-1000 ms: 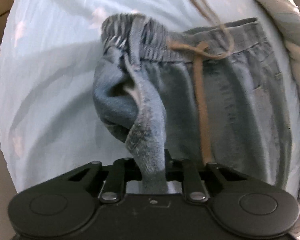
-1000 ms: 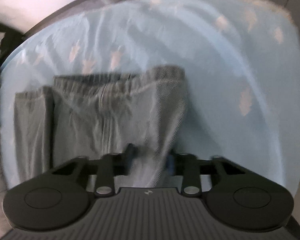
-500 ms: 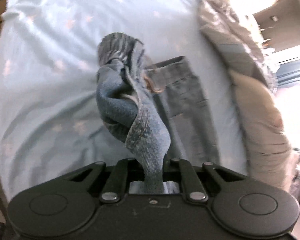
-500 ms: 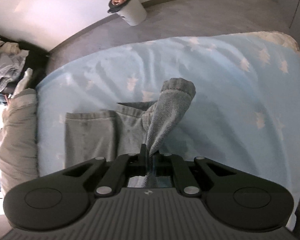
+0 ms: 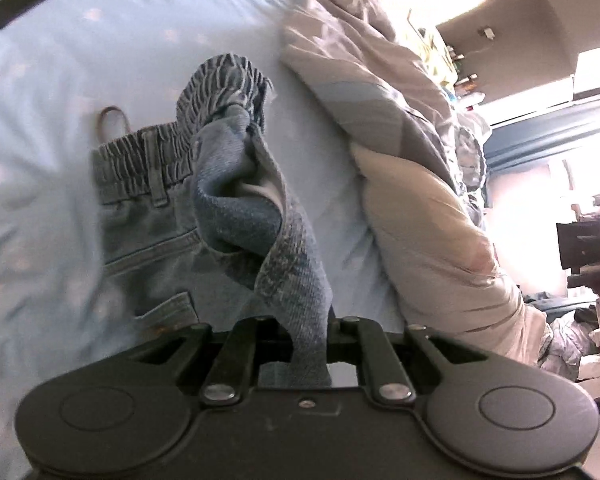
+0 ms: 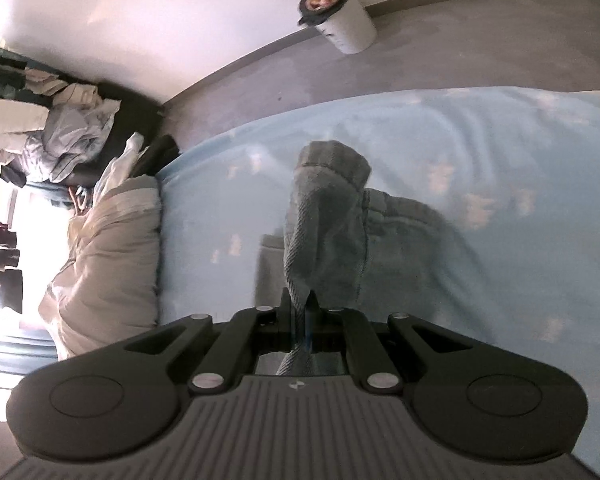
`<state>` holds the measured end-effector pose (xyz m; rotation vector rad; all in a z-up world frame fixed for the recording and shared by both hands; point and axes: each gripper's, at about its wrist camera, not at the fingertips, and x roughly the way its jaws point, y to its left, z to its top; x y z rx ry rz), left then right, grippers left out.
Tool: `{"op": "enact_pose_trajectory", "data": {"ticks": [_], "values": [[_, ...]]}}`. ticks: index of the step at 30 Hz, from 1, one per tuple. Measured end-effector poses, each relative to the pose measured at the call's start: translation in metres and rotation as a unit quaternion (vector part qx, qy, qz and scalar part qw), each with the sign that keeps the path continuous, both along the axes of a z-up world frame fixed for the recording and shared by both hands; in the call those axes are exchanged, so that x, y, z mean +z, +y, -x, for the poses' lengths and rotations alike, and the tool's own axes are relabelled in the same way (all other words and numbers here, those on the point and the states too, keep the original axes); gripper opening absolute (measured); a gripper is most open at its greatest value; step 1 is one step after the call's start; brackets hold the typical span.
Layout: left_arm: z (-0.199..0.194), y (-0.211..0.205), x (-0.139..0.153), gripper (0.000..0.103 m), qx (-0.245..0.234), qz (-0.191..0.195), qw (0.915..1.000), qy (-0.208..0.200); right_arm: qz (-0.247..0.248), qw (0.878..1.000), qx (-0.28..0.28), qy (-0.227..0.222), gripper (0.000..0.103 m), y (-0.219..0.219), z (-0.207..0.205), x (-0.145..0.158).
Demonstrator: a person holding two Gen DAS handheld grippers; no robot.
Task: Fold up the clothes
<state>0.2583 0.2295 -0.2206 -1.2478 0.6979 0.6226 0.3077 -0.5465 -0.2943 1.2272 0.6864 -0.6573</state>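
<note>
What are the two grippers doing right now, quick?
Left gripper: shut on the denim shorts, lifting a fold.
Right gripper: shut on the same shorts.

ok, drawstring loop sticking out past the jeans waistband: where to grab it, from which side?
Take the drawstring loop at its rounded far end, coming from above over the bare sheet. It lies flat and clear of the elastic waistband, so jaws set across the cord should meet only cord. Both the left gripper and right gripper are shut on the jeans, so one must release first.
</note>
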Motion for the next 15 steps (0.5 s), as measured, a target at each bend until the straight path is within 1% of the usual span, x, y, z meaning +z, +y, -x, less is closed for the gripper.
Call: {"op": "enact_pose_trajectory", "data": {"ticks": [3, 6, 10, 15], "values": [[-0.041, 0.002, -0.012, 0.009, -0.009, -0.006, 0.9999, 0.009, 0.002, 1.000, 0.012, 0.008, 0.004, 0.000, -0.034, -0.010], [-0.077, 0.003, -0.029, 0.009, -0.017, -0.013, 0.9995, 0.024, 0.003, 1.000, 0.014, 0.012, 0.005, 0.003, -0.050, -0.016], [-0.112, 0.005, -0.053, 0.009, -0.024, -0.016, 0.9985, 0.046, 0.003, 1.000, 0.019, 0.021, 0.005, 0.005, -0.070, -0.032], [-0.138, 0.008, -0.075, 0.010, -0.045, -0.023, 0.9961, 0.073, 0.010, 0.999, 0.041, 0.029, 0.005, 0.006, -0.104, -0.050]]}}
